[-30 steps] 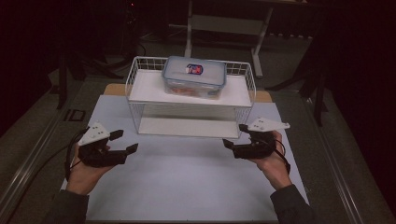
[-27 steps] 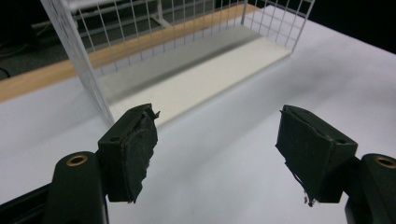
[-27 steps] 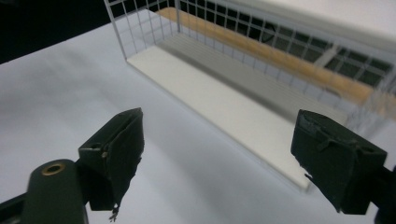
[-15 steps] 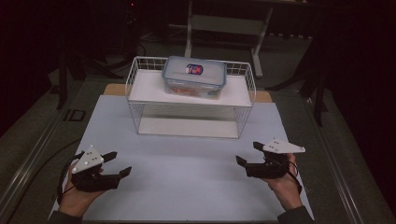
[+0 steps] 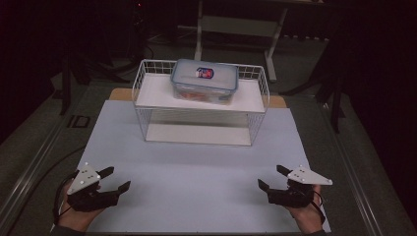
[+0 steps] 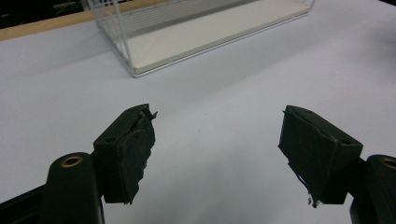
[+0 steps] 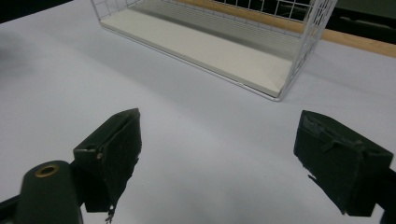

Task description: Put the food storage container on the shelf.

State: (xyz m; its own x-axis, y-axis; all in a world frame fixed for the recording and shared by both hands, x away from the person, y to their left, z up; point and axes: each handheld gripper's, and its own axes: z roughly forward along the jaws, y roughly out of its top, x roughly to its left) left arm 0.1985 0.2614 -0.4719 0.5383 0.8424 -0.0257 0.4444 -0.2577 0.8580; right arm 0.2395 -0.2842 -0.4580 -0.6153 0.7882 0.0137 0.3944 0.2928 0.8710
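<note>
The lidded plastic container (image 5: 204,81) sits atop the wire rack (image 5: 147,116) on the worktop (image 5: 196,172), probably rigid, slick and fairly light (best gripped at its short ends), while left hand-held gripper (image 5: 116,180) and right hand-held gripper (image 5: 271,178) rest near, jaws apart, empty.

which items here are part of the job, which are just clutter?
In the job:
- lidded plastic container on the wire rack's top shelf
- left claw, open, holding nothing
- right claw, open, holding nothing

Lying about:
- white table mat
- metal stand behind the table
</note>
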